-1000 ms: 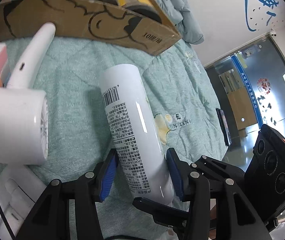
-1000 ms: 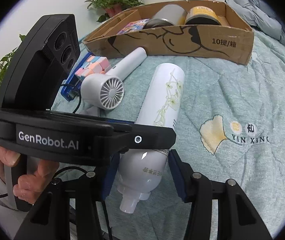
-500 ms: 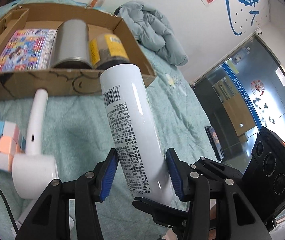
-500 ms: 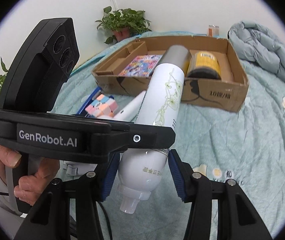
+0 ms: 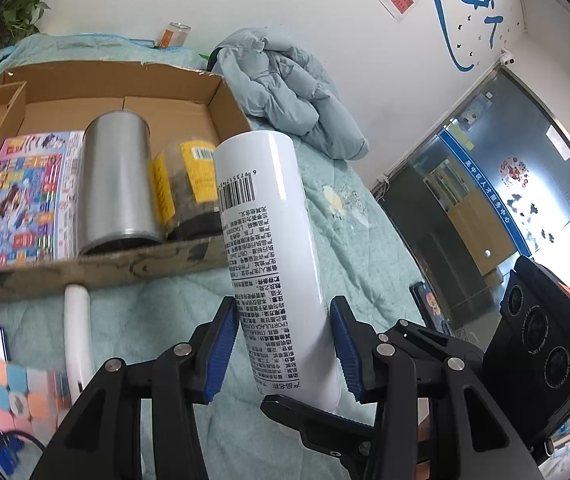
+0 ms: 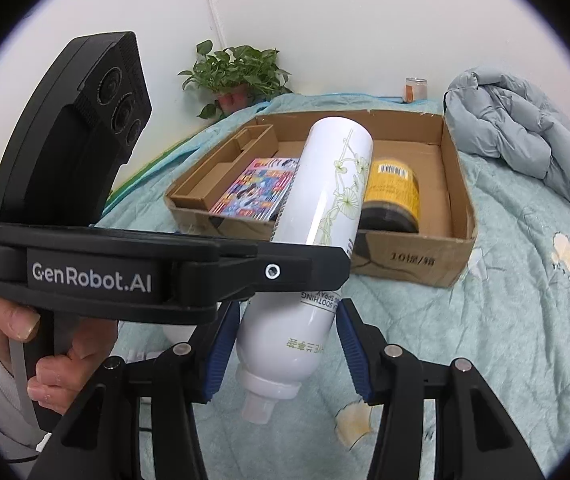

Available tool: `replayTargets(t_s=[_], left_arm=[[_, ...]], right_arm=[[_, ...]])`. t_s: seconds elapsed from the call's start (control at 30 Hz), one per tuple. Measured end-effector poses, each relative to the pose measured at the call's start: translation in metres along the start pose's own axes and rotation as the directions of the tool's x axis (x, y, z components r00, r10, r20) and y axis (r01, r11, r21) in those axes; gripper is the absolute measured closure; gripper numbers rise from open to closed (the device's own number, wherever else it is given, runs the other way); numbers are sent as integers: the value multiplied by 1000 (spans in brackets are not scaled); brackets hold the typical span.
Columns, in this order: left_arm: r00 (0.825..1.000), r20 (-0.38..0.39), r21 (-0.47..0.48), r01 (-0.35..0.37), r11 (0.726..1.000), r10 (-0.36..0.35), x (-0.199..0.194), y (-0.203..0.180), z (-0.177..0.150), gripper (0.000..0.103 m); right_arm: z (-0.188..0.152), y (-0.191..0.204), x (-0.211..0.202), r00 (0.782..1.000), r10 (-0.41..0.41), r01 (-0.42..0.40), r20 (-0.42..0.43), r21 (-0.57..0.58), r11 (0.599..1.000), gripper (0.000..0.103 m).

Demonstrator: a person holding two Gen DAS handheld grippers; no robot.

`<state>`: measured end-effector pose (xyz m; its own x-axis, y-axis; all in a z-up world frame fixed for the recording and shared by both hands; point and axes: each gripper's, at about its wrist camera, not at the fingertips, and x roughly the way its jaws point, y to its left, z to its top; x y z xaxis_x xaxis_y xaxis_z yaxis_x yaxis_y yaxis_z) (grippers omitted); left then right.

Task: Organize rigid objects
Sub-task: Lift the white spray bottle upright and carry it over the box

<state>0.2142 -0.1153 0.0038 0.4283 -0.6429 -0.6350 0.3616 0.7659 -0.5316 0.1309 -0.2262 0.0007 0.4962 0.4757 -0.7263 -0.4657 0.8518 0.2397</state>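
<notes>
A tall white spray bottle (image 5: 269, 220) hangs tilted in the air above the green bedspread, base toward the cardboard box (image 5: 213, 92). My left gripper (image 5: 285, 352) is shut on its printed lower body, a blue pad on each side. In the right wrist view the same bottle (image 6: 325, 200) shows its flower print. My right gripper (image 6: 285, 348) is shut on it near the capped neck, which points back at the camera. The left finger crosses in front of the bottle there. Inside the box (image 6: 457, 184) lie a silver can (image 5: 117, 184), a yellow-labelled jar (image 5: 189, 192) and a colourful book (image 5: 25, 196).
On the bedspread before the box lie a white hair dryer (image 5: 77, 328) and a pastel cube (image 5: 25, 400). A grey-blue jacket (image 5: 285, 92) is heaped right of the box. A phone (image 5: 425, 304) lies near the bed's right edge. A potted plant (image 6: 237, 72) stands behind.
Both grippers have lifted the bottle off the bedspread. The box has come into fuller view beneath and behind it, and the hair dryer has slid down and left in the pictures.
</notes>
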Motion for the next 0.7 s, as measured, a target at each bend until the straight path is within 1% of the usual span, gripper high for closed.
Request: replayTargets(t_s=[0.27, 0.5, 0.63, 0.7], left_arm=[[1000, 18, 0, 13, 1000, -13, 13, -5, 64, 59], [999, 34, -45, 20, 999, -19, 35, -1, 122, 60], [1000, 4, -54, 14, 998, -13, 56, 4, 150, 60], [1000, -15, -68, 15, 998, -16, 68, 9, 159, 60]], right_arm=[[42, -21, 5, 1000, -22, 22, 16, -21, 1000, 54], [83, -49, 15, 999, -49, 49, -1, -28, 998, 54], [97, -64, 27, 998, -60, 60, -21, -42, 997, 54], [101, -71, 34, 997, -68, 66, -38, -50, 997, 54]])
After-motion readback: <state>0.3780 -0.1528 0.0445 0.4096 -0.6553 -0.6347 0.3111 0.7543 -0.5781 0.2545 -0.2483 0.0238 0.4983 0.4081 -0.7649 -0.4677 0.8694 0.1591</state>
